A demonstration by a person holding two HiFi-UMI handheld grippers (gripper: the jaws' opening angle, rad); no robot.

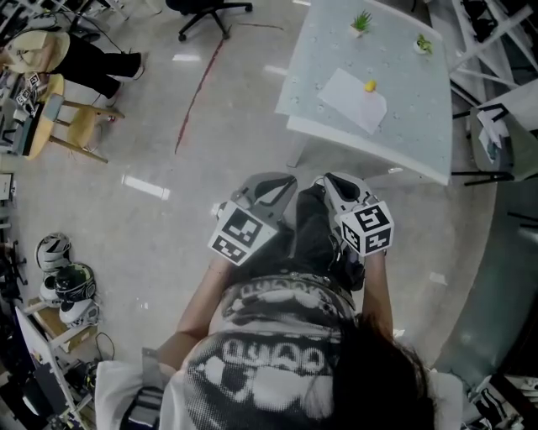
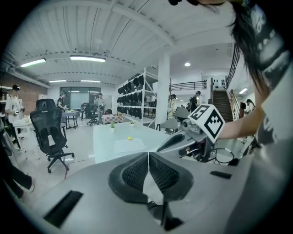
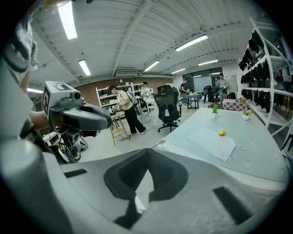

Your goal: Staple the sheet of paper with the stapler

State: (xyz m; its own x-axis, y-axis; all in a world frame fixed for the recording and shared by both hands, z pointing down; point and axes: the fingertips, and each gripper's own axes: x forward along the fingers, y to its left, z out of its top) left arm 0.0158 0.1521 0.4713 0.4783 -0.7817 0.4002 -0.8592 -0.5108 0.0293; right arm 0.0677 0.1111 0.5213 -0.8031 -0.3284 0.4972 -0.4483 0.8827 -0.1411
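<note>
A white sheet of paper (image 1: 353,101) lies on the pale table (image 1: 420,134), and a small yellow object (image 1: 370,86) sits on its far edge, too small to identify. Both grippers hang over the floor close to the person's body, well short of the table. The left gripper (image 1: 267,186) and the right gripper (image 1: 336,183) sit side by side, pointing toward the table. In the left gripper view the left gripper (image 2: 148,155) is shut and empty. The right gripper (image 3: 147,153) is also shut and empty, with the paper (image 3: 213,142) and the yellow object (image 3: 221,133) ahead at its right.
Two small potted plants (image 1: 361,23) (image 1: 423,44) stand at the table's far side. A black office chair (image 3: 167,107) is beyond the table's left corner. A wooden stool (image 1: 80,122) and helmets (image 1: 63,285) are on the floor at left. Shelving (image 1: 496,126) is at right.
</note>
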